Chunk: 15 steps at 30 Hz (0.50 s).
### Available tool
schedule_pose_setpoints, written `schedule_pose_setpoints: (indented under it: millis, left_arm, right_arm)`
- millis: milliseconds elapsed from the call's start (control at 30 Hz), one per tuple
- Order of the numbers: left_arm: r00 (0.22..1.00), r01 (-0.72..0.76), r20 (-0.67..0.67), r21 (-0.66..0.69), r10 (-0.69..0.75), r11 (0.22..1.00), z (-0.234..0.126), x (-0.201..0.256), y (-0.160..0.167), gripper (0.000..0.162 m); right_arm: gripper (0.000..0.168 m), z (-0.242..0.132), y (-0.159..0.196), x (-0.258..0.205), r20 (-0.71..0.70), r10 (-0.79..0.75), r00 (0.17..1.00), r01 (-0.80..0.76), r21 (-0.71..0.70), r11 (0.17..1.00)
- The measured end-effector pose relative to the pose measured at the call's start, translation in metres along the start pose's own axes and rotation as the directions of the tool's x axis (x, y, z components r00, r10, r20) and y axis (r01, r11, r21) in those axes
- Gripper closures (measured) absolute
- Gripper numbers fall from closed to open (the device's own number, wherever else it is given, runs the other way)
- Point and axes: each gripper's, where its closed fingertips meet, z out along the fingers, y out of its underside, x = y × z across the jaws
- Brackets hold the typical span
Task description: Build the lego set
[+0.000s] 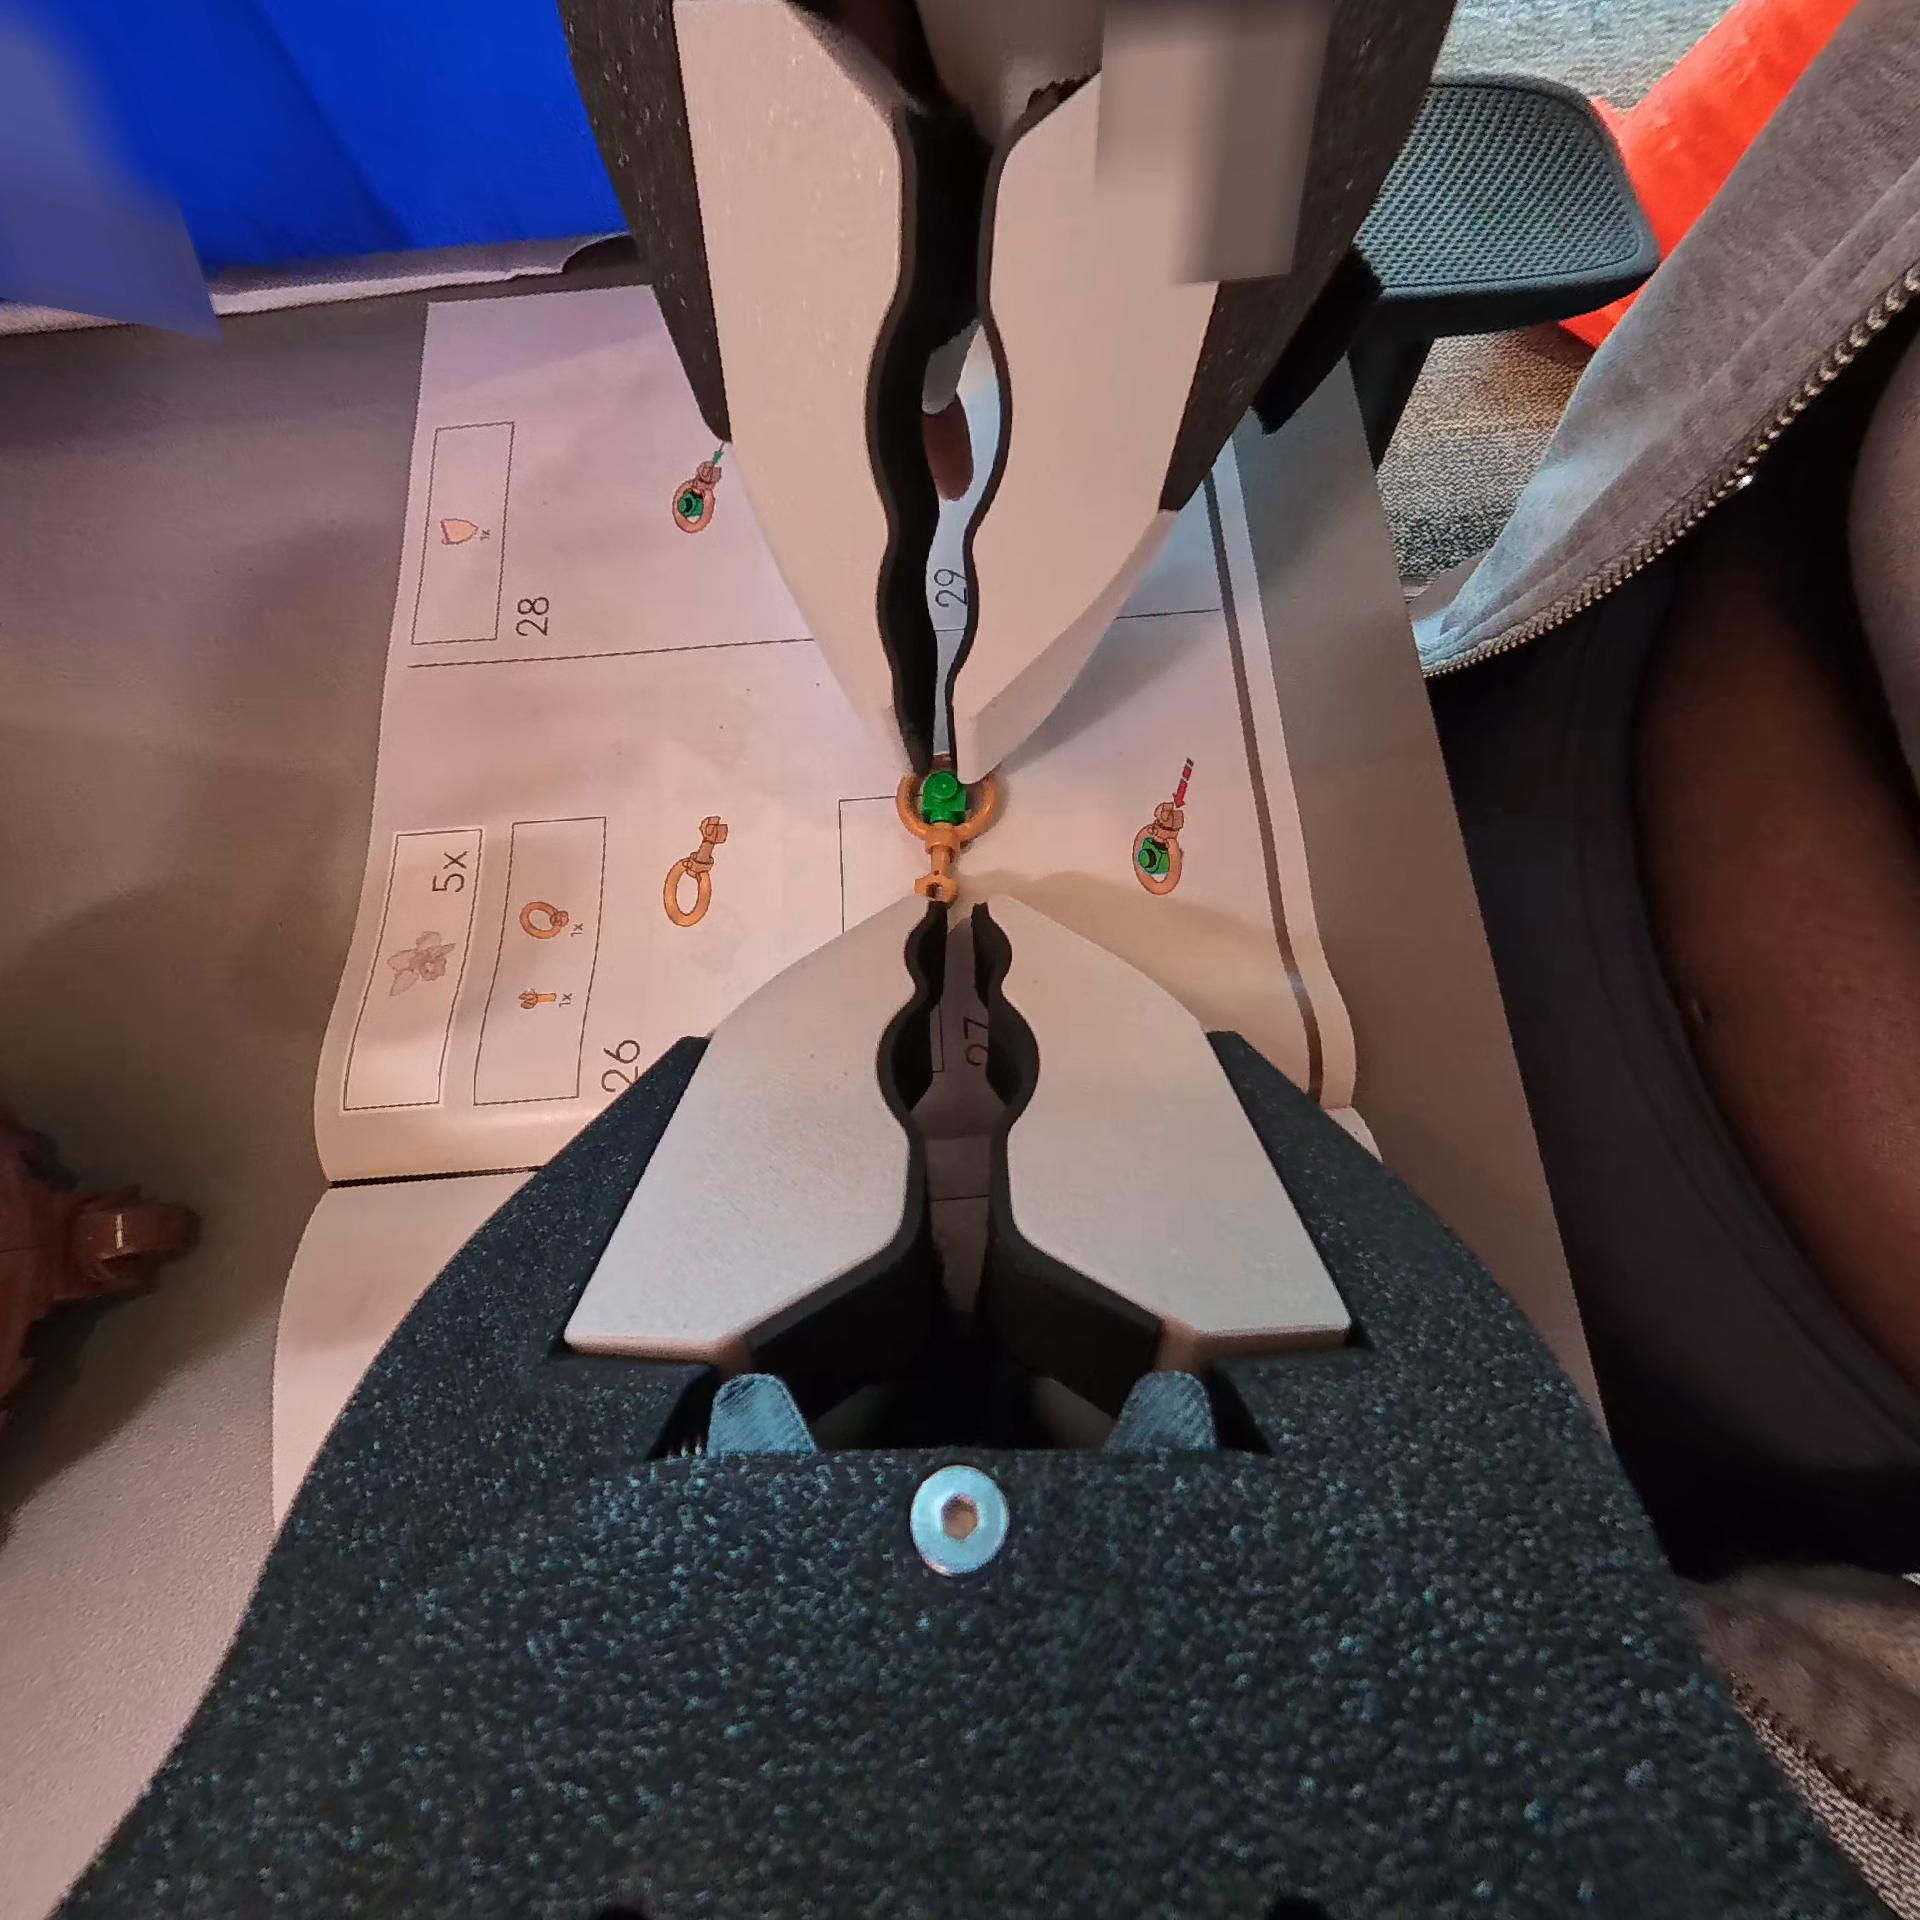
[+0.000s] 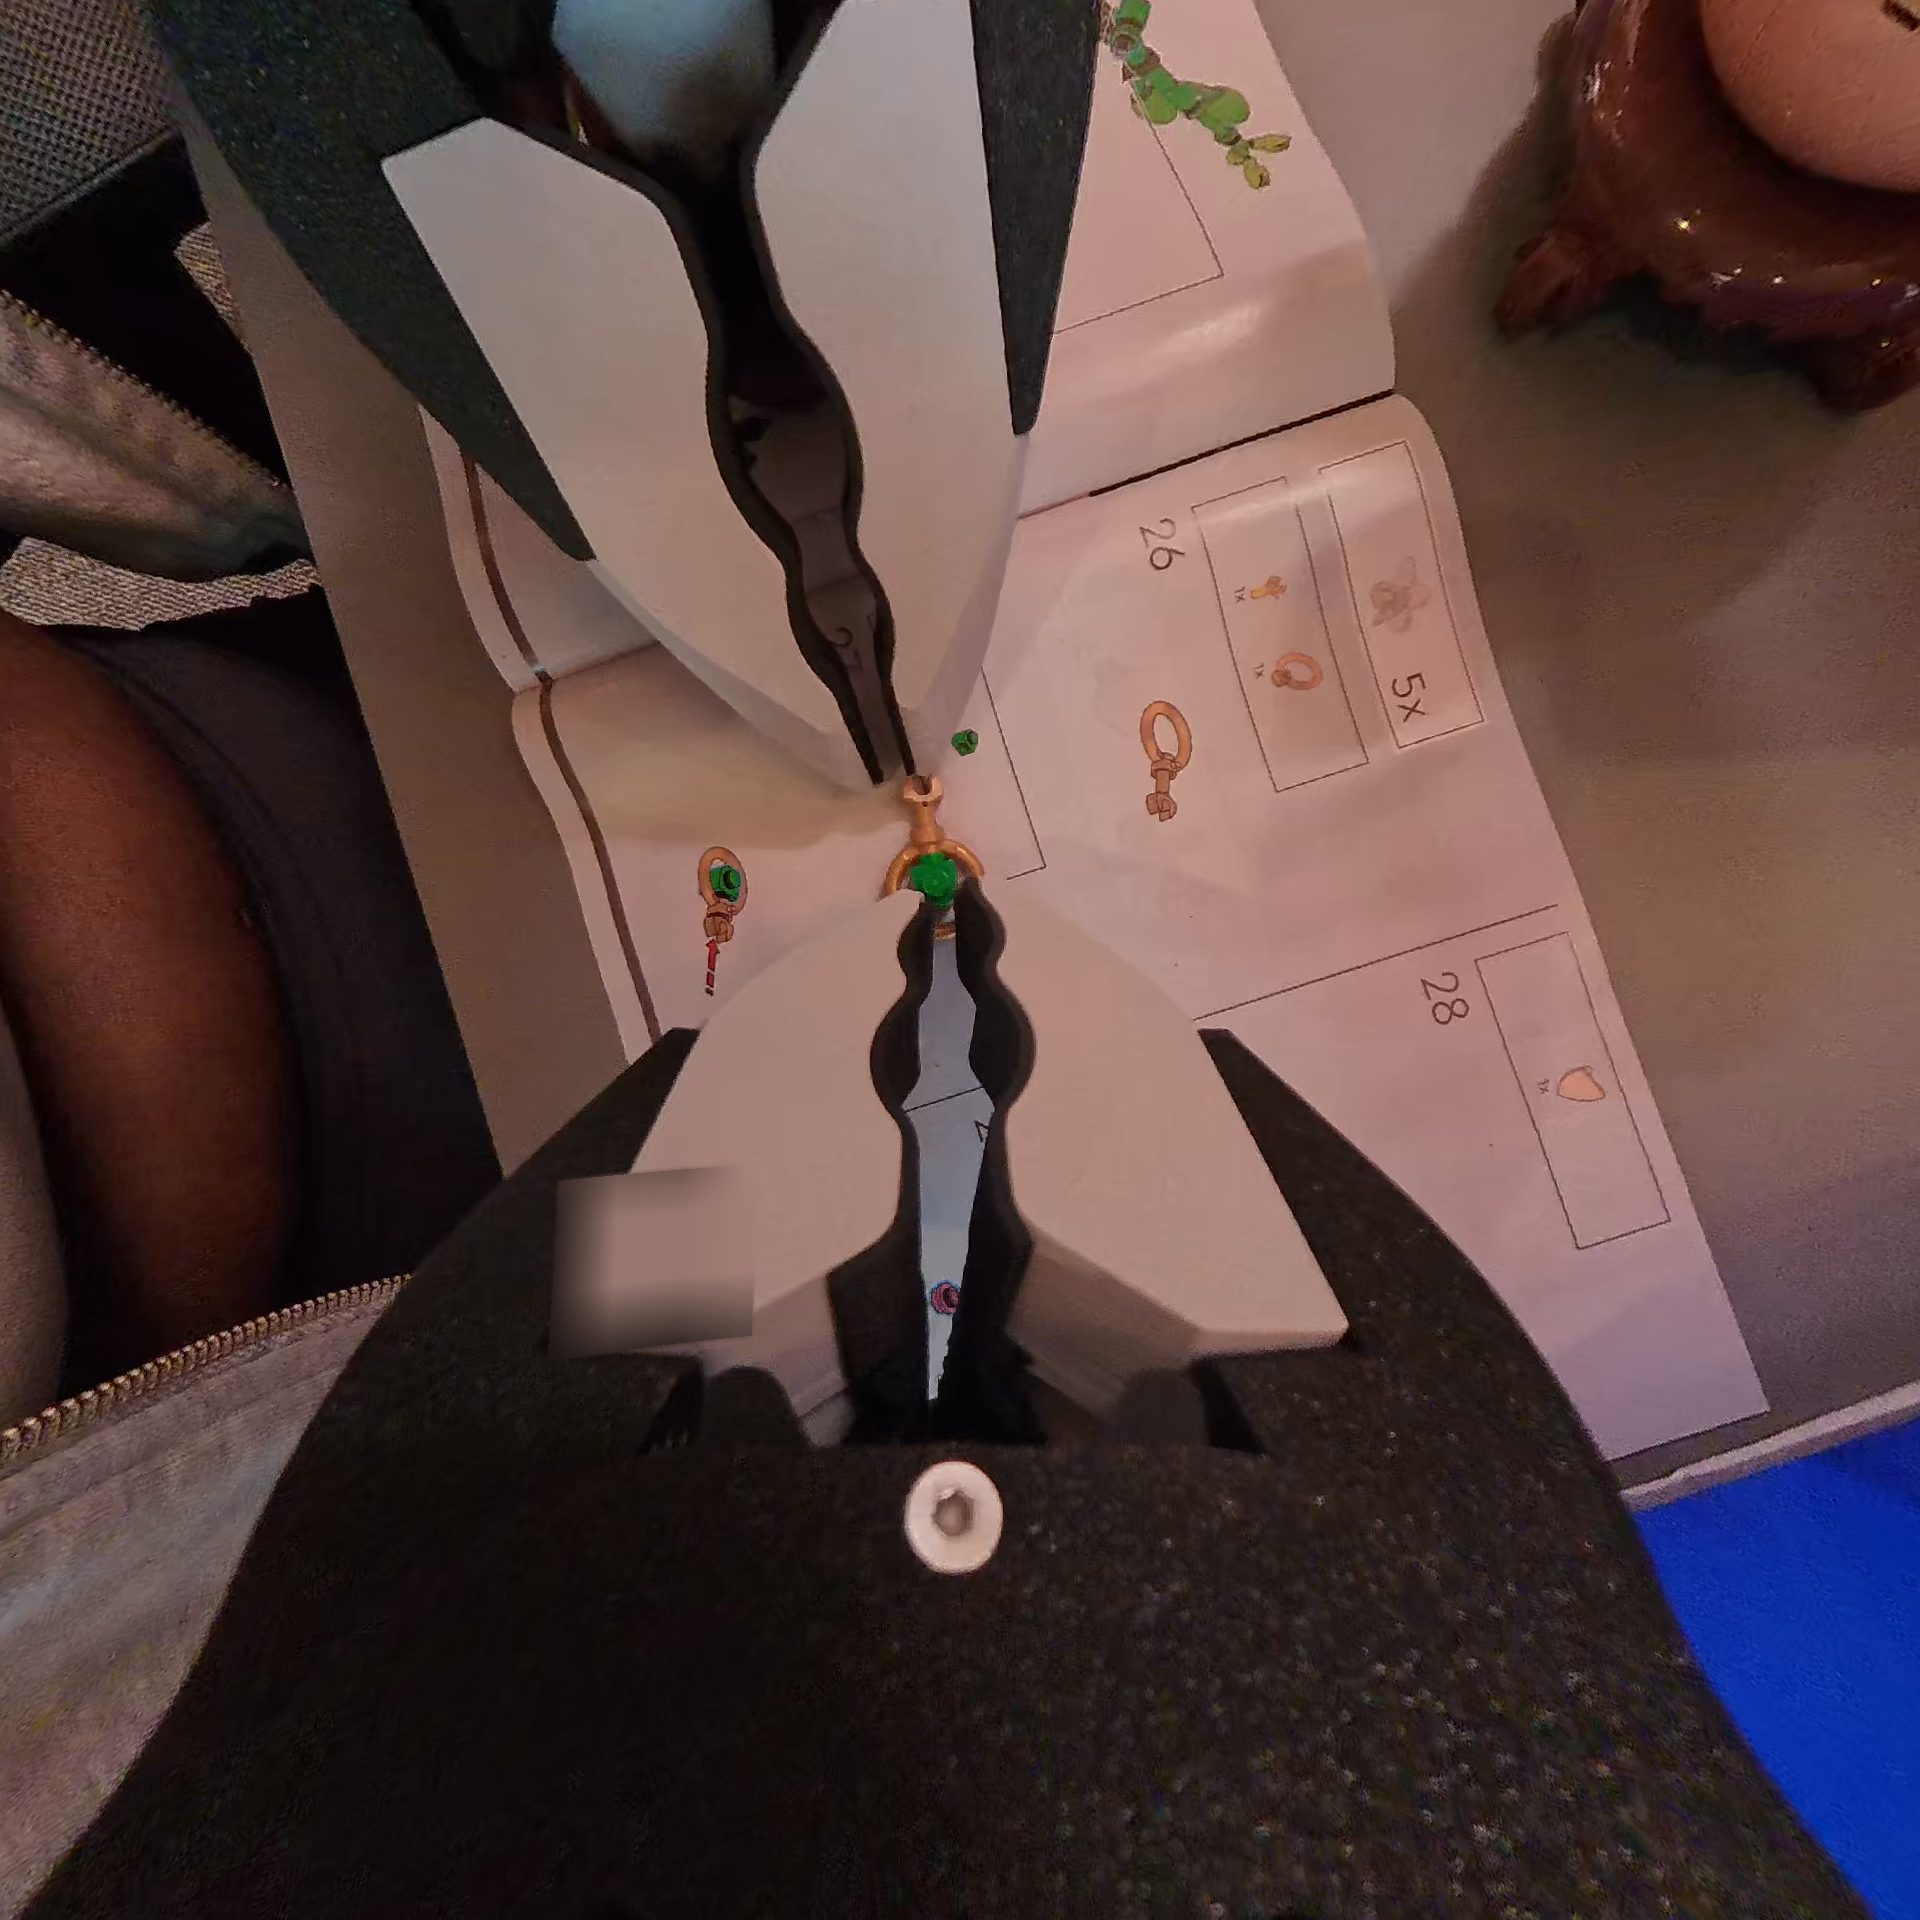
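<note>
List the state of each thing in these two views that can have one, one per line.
left gripper: fingers shut on the tan stem, at its stem end.
right gripper: fingers shut on the green stud.
green stud: sits inside the ring.
tan ring with stem: held in the air between both grippers, above the booklet.
instruction booklet: open, lying flat on the table.
loose green piece: lying on the booklet page.

Left hand-held gripper [image 1: 958,909]: speckled black body, white wavy-edged fingers [image 1: 790,1122], silver screw [image 1: 958,1519] behind them; grey zipped jacket [image 1: 1714,343].
</note>
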Motion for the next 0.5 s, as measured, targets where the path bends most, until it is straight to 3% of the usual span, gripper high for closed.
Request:
schedule_pose_setpoints:
  millis: [500]
  left_arm:
    - [1.000,-0.006,0.011,0.006,0.006,1.000,0.0000,-0.0001,-0.0002,0.157]
  right_arm:
    - [0.164,0.0011,-0.0005,-0.0013,0.002,-0.011,1.000,0.011,-0.008,1.000]
